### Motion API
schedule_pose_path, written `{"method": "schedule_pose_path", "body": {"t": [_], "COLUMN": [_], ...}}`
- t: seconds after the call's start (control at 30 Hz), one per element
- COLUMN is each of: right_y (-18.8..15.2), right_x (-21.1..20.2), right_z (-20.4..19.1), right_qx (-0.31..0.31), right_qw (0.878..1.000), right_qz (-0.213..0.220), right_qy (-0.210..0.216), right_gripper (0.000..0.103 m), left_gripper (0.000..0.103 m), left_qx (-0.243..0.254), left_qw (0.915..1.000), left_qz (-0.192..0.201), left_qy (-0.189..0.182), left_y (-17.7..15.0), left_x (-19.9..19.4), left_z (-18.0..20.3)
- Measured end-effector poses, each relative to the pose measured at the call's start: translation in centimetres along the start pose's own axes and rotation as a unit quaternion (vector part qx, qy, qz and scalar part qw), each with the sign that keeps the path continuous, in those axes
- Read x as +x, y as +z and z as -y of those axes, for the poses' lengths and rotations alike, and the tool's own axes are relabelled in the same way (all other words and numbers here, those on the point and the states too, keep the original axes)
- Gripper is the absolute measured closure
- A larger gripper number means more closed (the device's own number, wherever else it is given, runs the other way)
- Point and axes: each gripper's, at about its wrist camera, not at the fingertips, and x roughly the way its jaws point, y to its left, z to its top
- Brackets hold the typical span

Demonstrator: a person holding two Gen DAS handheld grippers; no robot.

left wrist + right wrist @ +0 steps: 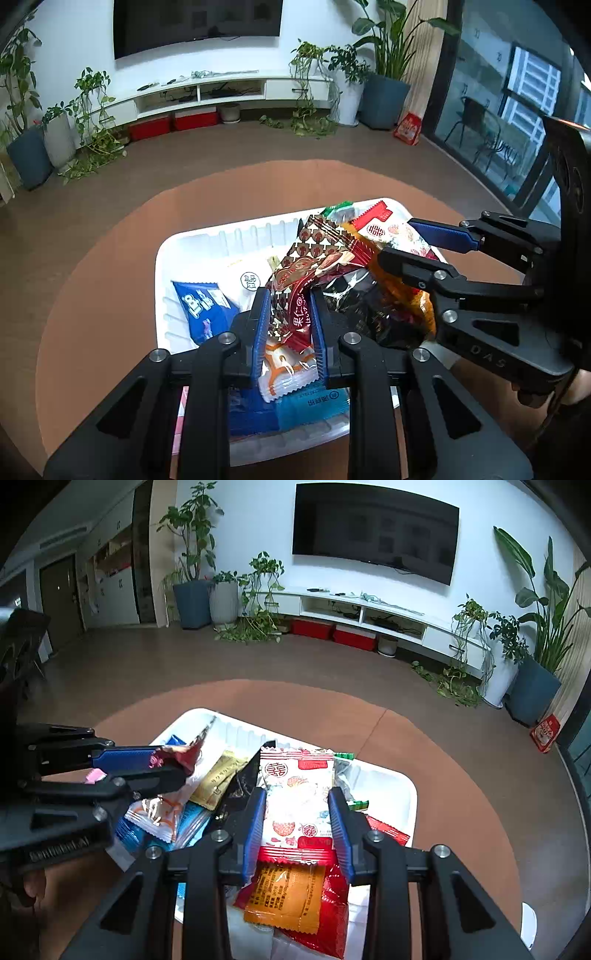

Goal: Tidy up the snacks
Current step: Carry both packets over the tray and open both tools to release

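Mid-sort, both grippers loaded over the white tray (162, 258) on the round surface (92, 258). Left gripper (288, 325): jaws narrowed on a brown-red snack packet (295, 295). Right gripper (297, 812): jaws part-closed on a white-red snack packet (295, 794). Next, likely: a placement spot chosen, packets released separately.
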Motion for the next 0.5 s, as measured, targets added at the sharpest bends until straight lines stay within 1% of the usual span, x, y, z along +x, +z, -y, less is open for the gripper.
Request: {"method": "schedule_pose_path", "body": {"t": [0.13, 0.33, 0.37, 0.47, 0.5], "right_y": [-1.0, -1.2, -1.3, -1.4, -1.4], "right_x": [0.6, 0.7, 0.7, 0.7, 0.6], "right_z": [-0.6, -0.8, -0.8, -1.1, -1.1], "right_qx": [-0.005, -0.006, -0.007, -0.009, -0.01], "right_qw": [1.0, 1.0, 1.0, 1.0, 1.0], "right_qz": [-0.013, -0.01, -0.01, -0.008, -0.007], "right_qy": [-0.012, -0.019, -0.02, -0.021, -0.022], "right_gripper": [0.066, 0.064, 0.064, 0.064, 0.064], "left_gripper": [0.083, 0.081, 0.081, 0.074, 0.069], "left_qx": [0.0, 0.005, 0.005, 0.005, 0.004], "left_qw": [0.9999, 0.9999, 0.9999, 0.9998, 0.9998], "left_qz": [-0.005, 0.0, -0.001, -0.001, 0.0], "left_qy": [0.014, 0.014, 0.015, 0.017, 0.019], "left_y": [-0.6, -1.1, -0.4, -0.5, -0.4], "left_x": [0.9, 1.9, 2.6, 2.5, 2.5], "left_z": [0.5, 1.6, 0.8, 0.9, 0.8]}}
